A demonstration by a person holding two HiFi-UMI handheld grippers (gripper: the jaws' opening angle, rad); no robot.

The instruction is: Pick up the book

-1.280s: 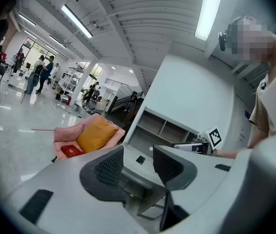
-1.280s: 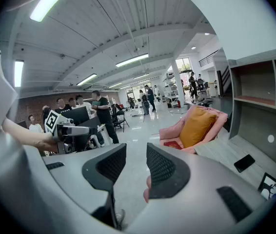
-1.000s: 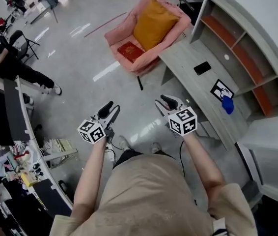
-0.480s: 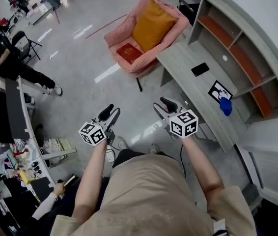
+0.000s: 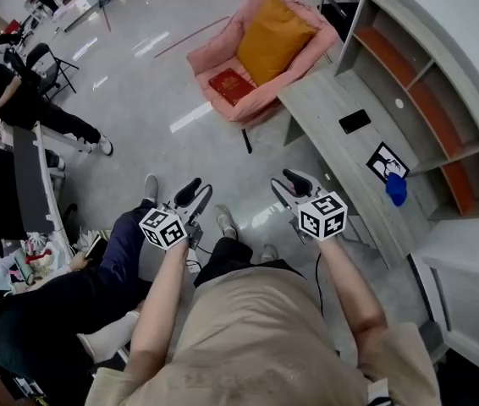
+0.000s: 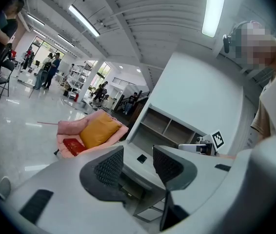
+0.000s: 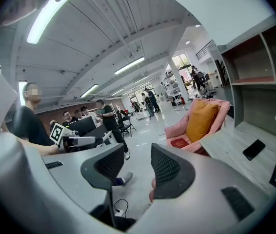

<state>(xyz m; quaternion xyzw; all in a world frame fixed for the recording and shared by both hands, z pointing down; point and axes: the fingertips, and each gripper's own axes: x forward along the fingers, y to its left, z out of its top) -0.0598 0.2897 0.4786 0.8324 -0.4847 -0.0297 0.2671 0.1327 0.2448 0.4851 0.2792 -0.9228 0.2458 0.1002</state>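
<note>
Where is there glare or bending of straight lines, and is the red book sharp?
Head view: glare streaks on the glossy floor, the edges of the shelf unit bow, the red book is sharp. Left gripper view: the ceiling lamp is blown out, the corners are black, the left claw looks soft. Right gripper view: same black rim, book small.

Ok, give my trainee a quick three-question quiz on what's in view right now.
1. Pick one. The red book lies on: A the floor; B the pink armchair; C a shelf.
2. True or false: the left gripper is closed on the red book.
3. Fill the gap: the black phone lies on the ___.

Key: 1 B, on the seat in front of the orange cushion. 2 false: its jaws stand apart with nothing between them, far short of the armchair. 3 desk.
</note>
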